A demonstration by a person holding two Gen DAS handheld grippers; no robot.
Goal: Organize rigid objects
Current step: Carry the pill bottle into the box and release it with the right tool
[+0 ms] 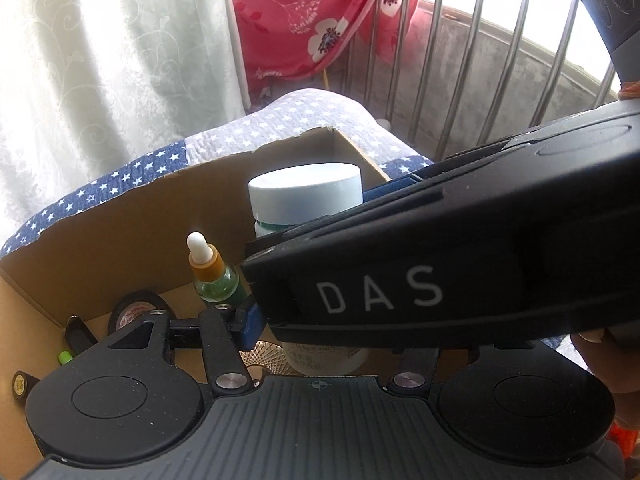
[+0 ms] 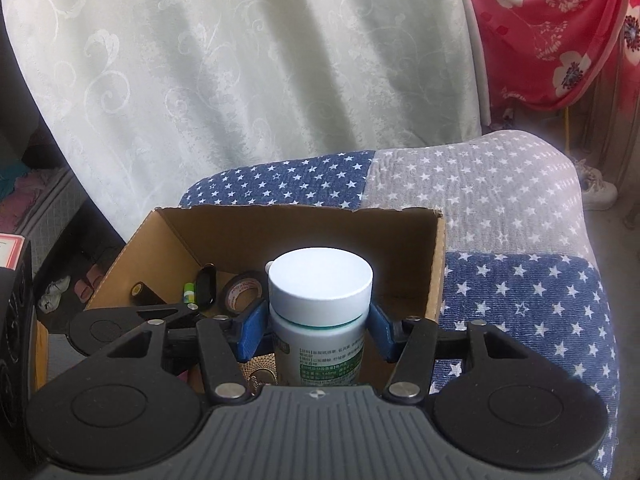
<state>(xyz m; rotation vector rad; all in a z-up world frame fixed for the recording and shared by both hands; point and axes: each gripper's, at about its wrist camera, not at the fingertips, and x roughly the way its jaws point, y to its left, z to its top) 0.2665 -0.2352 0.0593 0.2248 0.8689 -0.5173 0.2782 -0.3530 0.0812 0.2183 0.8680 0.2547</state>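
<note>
Standing upright inside the cardboard box (image 2: 400,236), white-capped pill bottle (image 2: 320,304) sits clamped between right hand-held gripper (image 2: 318,332) pads. Tape roll (image 2: 242,290) and dropper bottle (image 1: 212,276) beside it. Right tool's body blocks the left hand-held gripper (image 1: 320,332); its state unclear.

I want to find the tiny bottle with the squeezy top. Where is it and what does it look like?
Look in the cardboard box on the starry cloth. The dropper bottle stands upright left of the big white-capped jar, with the black tape roll to its left. Only it has clear green glass, an orange collar and a white rubber tip.
</note>
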